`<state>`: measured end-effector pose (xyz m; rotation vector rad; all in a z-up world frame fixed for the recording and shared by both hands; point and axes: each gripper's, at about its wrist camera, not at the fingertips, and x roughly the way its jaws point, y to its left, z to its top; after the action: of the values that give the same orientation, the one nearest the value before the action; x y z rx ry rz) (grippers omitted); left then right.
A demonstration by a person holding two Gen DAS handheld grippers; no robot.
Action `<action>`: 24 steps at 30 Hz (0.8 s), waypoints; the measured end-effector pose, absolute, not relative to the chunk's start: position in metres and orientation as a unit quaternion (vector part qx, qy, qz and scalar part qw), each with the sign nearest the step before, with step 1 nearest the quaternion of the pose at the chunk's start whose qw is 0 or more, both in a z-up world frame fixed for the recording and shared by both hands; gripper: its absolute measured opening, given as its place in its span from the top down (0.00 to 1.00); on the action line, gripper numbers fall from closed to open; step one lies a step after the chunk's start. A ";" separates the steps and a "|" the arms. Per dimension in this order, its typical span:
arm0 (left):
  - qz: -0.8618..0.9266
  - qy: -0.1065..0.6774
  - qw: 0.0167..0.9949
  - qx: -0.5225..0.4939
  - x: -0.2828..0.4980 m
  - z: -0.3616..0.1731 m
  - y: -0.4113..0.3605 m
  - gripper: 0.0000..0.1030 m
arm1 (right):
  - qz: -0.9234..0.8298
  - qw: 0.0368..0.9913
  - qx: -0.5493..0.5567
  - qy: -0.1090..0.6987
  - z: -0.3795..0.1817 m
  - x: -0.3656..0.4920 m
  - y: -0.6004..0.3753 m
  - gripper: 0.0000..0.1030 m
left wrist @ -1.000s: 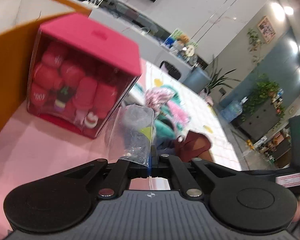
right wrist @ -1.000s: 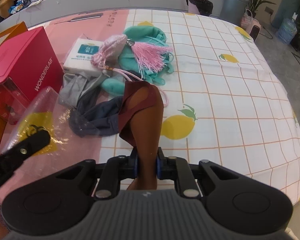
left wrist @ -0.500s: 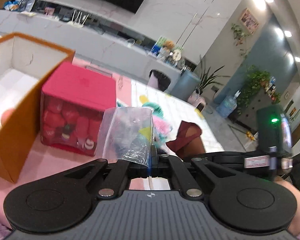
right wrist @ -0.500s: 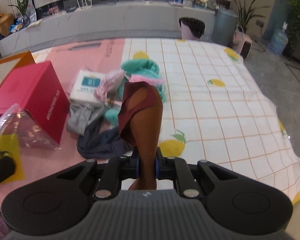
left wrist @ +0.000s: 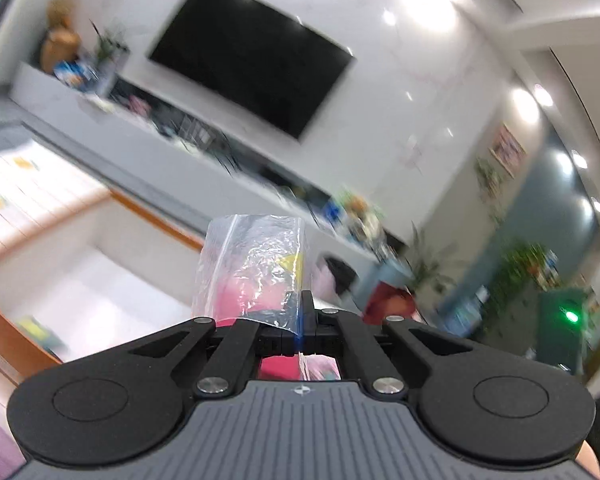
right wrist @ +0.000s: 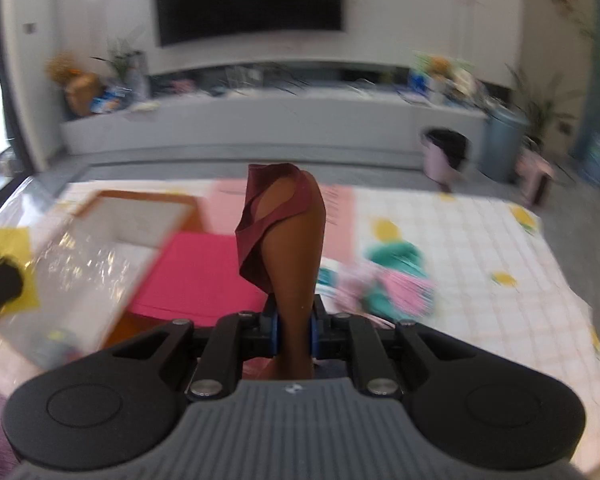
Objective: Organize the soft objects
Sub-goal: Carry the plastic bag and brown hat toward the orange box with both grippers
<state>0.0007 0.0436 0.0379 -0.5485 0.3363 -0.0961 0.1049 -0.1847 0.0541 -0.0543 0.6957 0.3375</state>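
Observation:
My left gripper (left wrist: 300,316) is shut on the edge of a clear plastic zip bag (left wrist: 256,268) with a yellow label, held up in the air. The bag also shows at the left of the right wrist view (right wrist: 72,276). My right gripper (right wrist: 294,320) is shut on a brown and maroon stocking-like cloth (right wrist: 288,236) that stands up between the fingers. More soft things, a teal cloth (right wrist: 396,256) and a pink tassel pouch (right wrist: 404,288), lie on the lemon-print sheet (right wrist: 480,248) below.
An open orange box with a white inside (right wrist: 140,220) stands at the left, also in the left wrist view (left wrist: 80,272). A pink-lidded box (right wrist: 204,276) sits beside it. A TV wall and a grey counter are behind.
Both grippers have risen and tilted up, so the views now show the wall and TV. The bag and the cloth stay held. The orange box has come closer under the bag.

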 end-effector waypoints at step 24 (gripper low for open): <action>0.056 0.188 0.962 -0.190 0.026 0.008 0.139 1.00 | 0.284 0.887 -0.082 0.354 -0.002 0.097 0.004 0.87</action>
<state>0.0263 0.1394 0.0075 -0.3851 0.3811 0.1144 0.0974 0.0035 -0.0018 -0.1704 0.7369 0.5894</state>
